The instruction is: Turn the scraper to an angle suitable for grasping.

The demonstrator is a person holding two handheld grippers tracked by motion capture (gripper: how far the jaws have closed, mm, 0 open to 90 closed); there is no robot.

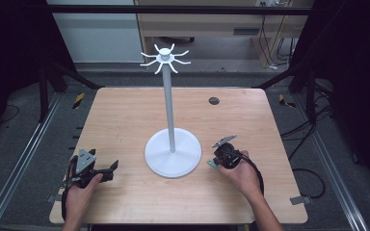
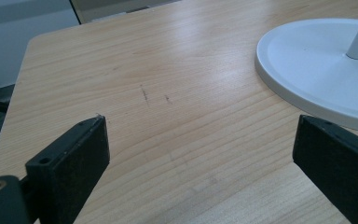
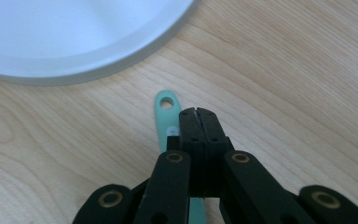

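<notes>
A white stand rises from the middle of the wooden table (image 1: 125, 120), with a thin pole (image 1: 169, 110), a round base (image 1: 172, 154) and a ring of hooks (image 1: 165, 58) at the top. A mint-green handle (image 3: 165, 109) with a hole at its end lies flat on the wood just outside the base rim (image 3: 121, 60). My right gripper (image 3: 197, 112) is shut, jaws pressed together, with the handle running under and to the left of them. In the high view it (image 1: 217, 161) sits at the base's right edge. My left gripper (image 2: 200, 123) stands open over bare wood, left of the base (image 2: 317, 70).
A dark round grommet (image 1: 214, 100) is set into the table's far right part. Black frame posts and cables stand on the floor around the table. My left gripper (image 1: 107, 171) is near the front left corner.
</notes>
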